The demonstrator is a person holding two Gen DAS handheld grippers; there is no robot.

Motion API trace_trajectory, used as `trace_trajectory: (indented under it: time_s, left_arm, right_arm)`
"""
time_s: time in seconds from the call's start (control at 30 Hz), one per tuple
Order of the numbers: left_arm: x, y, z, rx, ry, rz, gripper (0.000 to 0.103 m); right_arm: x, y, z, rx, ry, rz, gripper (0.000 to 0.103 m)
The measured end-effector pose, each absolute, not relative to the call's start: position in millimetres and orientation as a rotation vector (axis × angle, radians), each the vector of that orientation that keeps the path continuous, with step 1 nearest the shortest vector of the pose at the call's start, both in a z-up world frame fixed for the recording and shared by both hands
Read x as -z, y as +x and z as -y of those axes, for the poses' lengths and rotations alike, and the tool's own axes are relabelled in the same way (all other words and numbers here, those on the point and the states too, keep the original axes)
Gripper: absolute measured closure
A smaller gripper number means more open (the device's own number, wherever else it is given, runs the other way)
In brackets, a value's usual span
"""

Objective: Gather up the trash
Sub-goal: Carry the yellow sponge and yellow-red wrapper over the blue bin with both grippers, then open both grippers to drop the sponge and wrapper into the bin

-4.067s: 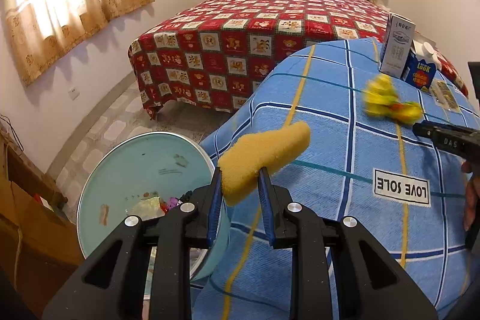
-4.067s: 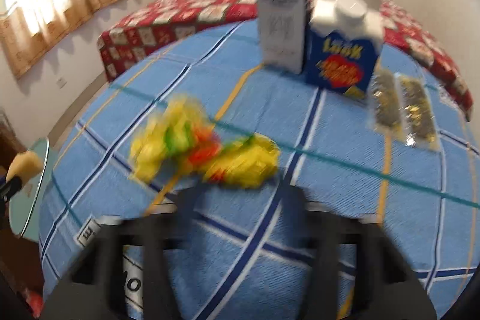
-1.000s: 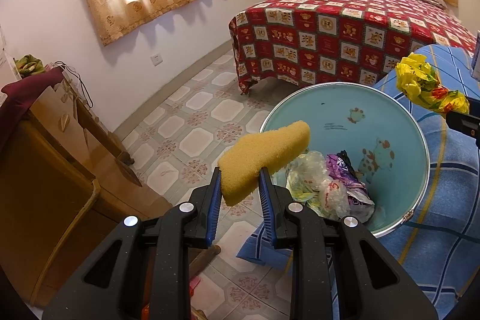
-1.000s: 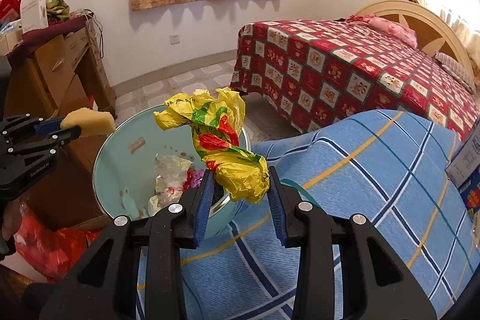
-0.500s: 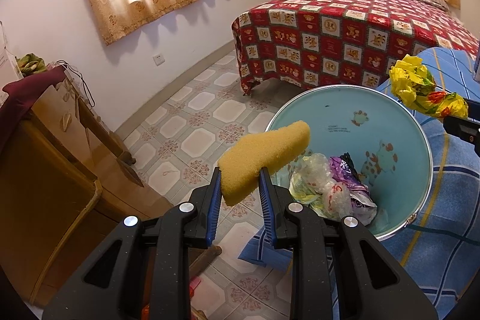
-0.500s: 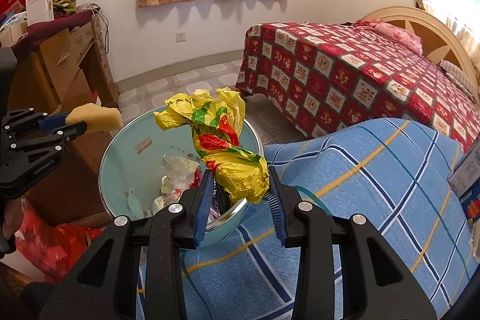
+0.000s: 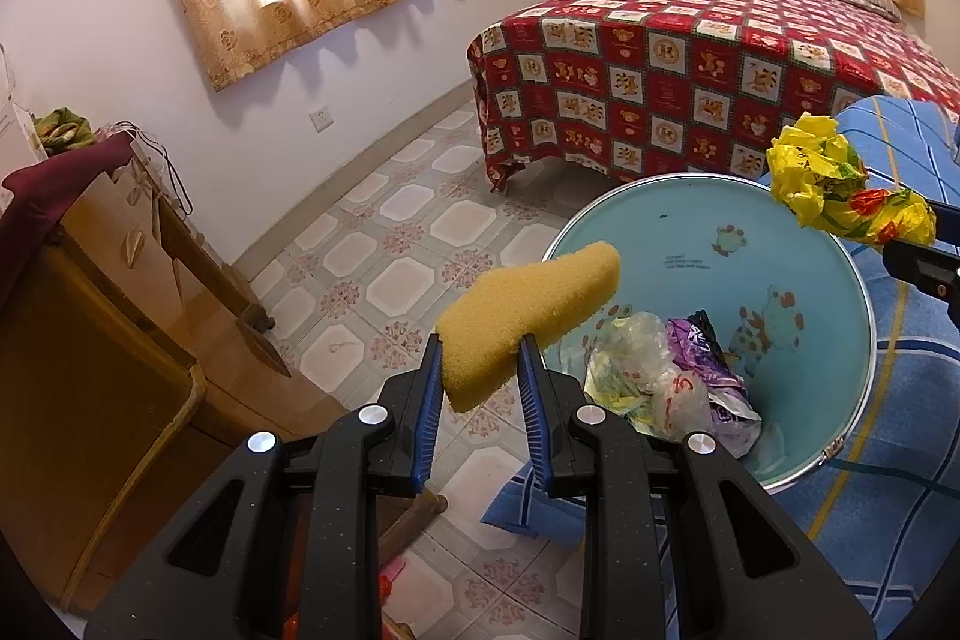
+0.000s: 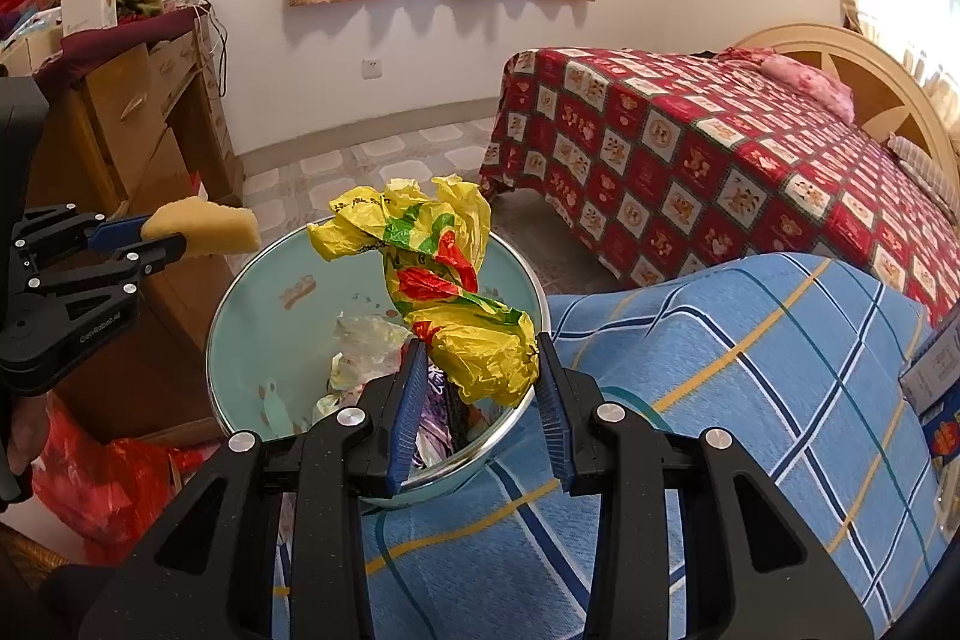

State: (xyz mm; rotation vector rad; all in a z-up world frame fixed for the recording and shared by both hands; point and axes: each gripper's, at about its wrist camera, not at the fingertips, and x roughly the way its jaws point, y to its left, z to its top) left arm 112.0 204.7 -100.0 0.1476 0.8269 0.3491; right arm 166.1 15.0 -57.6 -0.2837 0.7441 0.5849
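Bedroom floor tiles fill the left of the left wrist view, and the pale blue bin (image 7: 708, 244), already holding wrappers, sits lower right against the blue checked cloth (image 7: 888, 460). At bottom centre the left gripper (image 7: 480, 370) pinches a yellow sponge (image 7: 528, 304) over the near rim, so an early release could drop it on the tiles. Bottom centre of the right wrist view, the right gripper (image 8: 480, 382) clamps a crumpled yellow bag (image 8: 456, 280) that is light enough to cling or drift past the rim.

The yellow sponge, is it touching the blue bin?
Apart. In the right wrist view the sponge hangs in the left gripper, clear of the bin rim.
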Motion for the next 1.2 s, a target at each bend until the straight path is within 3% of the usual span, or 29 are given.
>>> trace_trajectory:
  time_s: [1.2]
  left_arm:
    - [95.9, 120.8, -199.0, -0.338, 0.137, -0.822, 0.078]
  right_arm:
    - [64.5, 168.4, -28.5, -0.584, -0.294, -0.748, 0.067]
